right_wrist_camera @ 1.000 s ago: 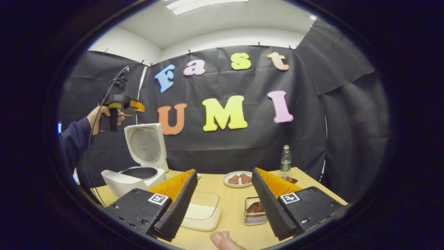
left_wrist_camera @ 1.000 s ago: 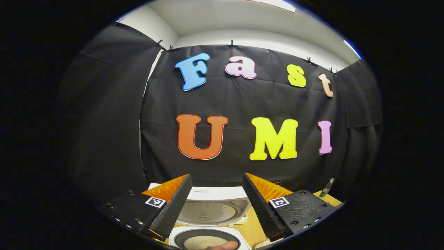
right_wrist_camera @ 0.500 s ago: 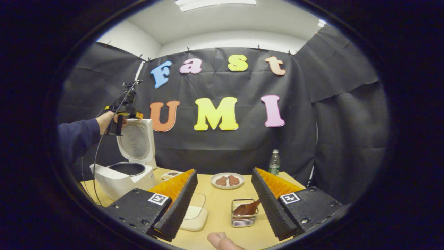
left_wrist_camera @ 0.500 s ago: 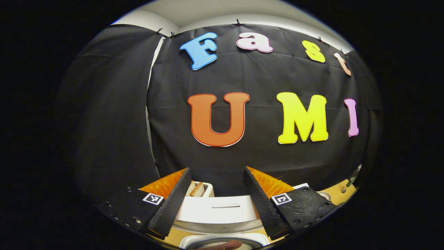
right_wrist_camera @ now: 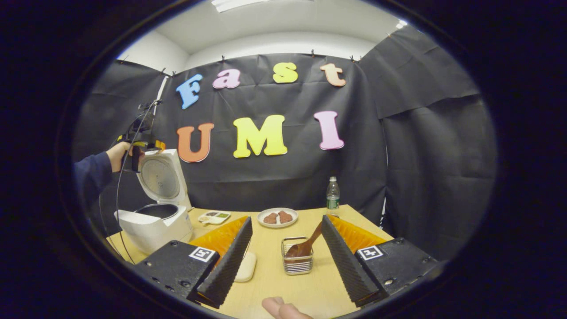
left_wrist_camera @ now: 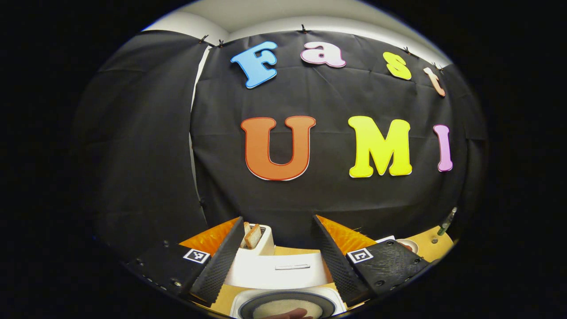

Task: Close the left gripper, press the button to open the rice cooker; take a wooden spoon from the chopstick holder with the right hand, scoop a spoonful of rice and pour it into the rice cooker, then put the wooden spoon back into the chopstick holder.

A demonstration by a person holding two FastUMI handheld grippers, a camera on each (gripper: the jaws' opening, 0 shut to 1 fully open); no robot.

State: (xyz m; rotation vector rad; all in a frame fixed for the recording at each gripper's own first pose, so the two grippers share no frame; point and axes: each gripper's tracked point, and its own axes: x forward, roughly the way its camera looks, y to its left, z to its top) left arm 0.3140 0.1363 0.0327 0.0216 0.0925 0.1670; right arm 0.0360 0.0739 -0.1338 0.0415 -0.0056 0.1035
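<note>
The white rice cooker [right_wrist_camera: 153, 221] stands open at the table's left, lid [right_wrist_camera: 159, 177] raised. My left gripper [right_wrist_camera: 141, 145], held by a hand in a blue sleeve, hovers at the lid's top edge. In the left gripper view it [left_wrist_camera: 277, 219] is open, with the lid's edge [left_wrist_camera: 277, 270] between its fingers and the pot with rice [left_wrist_camera: 283, 306] below. My right gripper [right_wrist_camera: 287, 219] is open above the table. Between its fingers, farther off, stands the wire chopstick holder [right_wrist_camera: 297, 261] with the wooden spoon [right_wrist_camera: 305, 246] leaning in it. A white rice container [right_wrist_camera: 246, 267] lies behind the left finger.
A plate of brown food [right_wrist_camera: 277, 217], a water bottle [right_wrist_camera: 332, 197] and a small sauce tray [right_wrist_camera: 213, 216] stand at the table's back. A toaster with bread [left_wrist_camera: 254, 237] sits behind the cooker. A fingertip [right_wrist_camera: 279, 308] shows at the bottom edge.
My left gripper came down from above the cooker to the lid's top edge. My right gripper shifted so the chopstick holder and spoon now sit between its fingers.
</note>
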